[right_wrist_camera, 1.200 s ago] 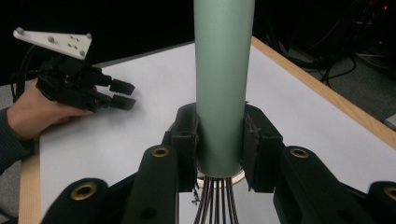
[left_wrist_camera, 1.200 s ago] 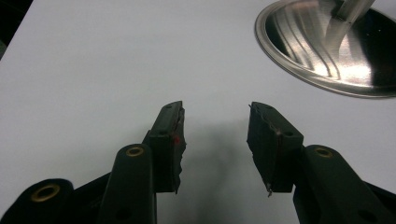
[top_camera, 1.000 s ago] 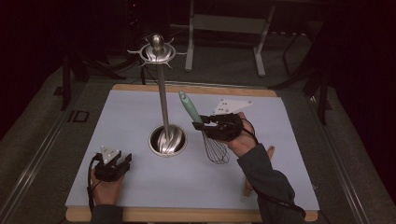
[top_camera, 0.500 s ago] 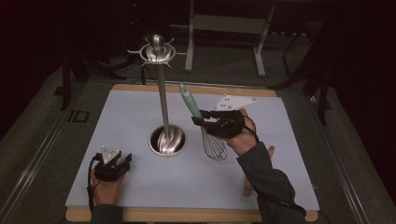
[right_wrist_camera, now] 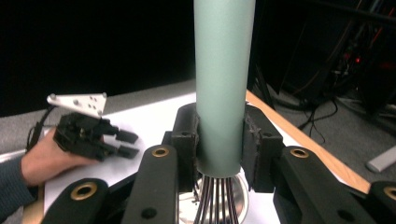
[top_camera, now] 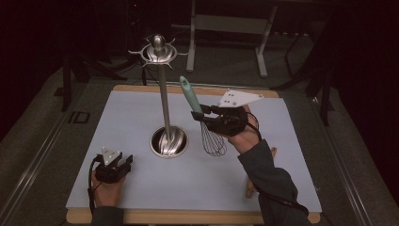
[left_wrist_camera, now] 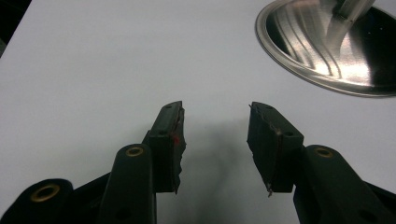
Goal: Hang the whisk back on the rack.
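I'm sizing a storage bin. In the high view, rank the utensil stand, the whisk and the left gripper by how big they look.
1. Utensil stand, tallest by far.
2. Whisk.
3. Left gripper, smallest, though it sits nearer the camera.

Whisk (top_camera: 207, 125): handle of matt, smooth grey-green plastic; loops of thin bright metal wire. Stand (top_camera: 162, 94): polished metal throughout, with a glossy dished base (left_wrist_camera: 327, 46) showing brushed streaks and strong highlights, a smooth shiny pole, and a gleaming hooked crown. Table (top_camera: 141, 197): top covered by a matt, pale blue-white sheet, smooth and without glare; exposed edge of light wood. Right tool (right_wrist_camera: 219, 140): black matt plastic arms with brass-coloured eyelets; dark pads (right_wrist_camera: 261, 144) rubbery, rough and frayed at the edges. Left tool (left_wrist_camera: 215, 140): same black matt finish; pads worn and ragged. Plate atop the right tool: flat, pale grey, matt.
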Demonstrator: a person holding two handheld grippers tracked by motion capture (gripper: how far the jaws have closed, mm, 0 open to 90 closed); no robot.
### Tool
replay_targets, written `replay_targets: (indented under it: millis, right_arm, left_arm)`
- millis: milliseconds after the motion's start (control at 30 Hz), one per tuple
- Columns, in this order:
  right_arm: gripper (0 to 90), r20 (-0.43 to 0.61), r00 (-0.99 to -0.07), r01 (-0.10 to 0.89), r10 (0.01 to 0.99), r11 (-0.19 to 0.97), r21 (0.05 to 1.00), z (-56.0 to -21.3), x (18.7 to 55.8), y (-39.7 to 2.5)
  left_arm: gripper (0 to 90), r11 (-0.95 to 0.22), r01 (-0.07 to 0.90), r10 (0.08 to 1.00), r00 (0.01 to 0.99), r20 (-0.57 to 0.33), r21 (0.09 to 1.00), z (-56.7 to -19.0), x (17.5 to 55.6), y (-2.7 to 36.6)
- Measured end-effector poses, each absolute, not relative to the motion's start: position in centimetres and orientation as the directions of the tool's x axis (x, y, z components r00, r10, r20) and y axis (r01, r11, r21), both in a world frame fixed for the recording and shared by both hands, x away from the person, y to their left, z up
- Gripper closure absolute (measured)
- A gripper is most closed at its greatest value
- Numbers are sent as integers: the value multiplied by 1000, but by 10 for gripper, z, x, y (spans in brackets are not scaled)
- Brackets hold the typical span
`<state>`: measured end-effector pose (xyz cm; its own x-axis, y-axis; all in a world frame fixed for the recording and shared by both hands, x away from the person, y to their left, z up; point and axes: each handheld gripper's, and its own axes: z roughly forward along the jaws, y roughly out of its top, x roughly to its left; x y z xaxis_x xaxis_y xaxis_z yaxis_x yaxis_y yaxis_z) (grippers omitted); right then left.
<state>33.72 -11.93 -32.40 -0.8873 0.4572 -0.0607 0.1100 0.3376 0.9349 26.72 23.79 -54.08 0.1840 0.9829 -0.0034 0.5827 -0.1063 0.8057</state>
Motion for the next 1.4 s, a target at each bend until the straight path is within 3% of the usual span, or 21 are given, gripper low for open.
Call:
replay_targets:
  millis: [567,1067,1400]
  right_arm:
    - [695,-44,-902,80,430,265,961,-303,338,-102]
    - [690,29,-920,139,390,257,956,-310,355,-86]
    - [630,33,-914,158,405,279,947,-311,360,-78]
  left_arm:
    - [559,-104,583,983,186,-7,806,-541,267,238]
    - [558,-104,583,983,186,-7,806,-541,267,238]
    - [558,-101,581,983,185,-10,808,-541,267,238]
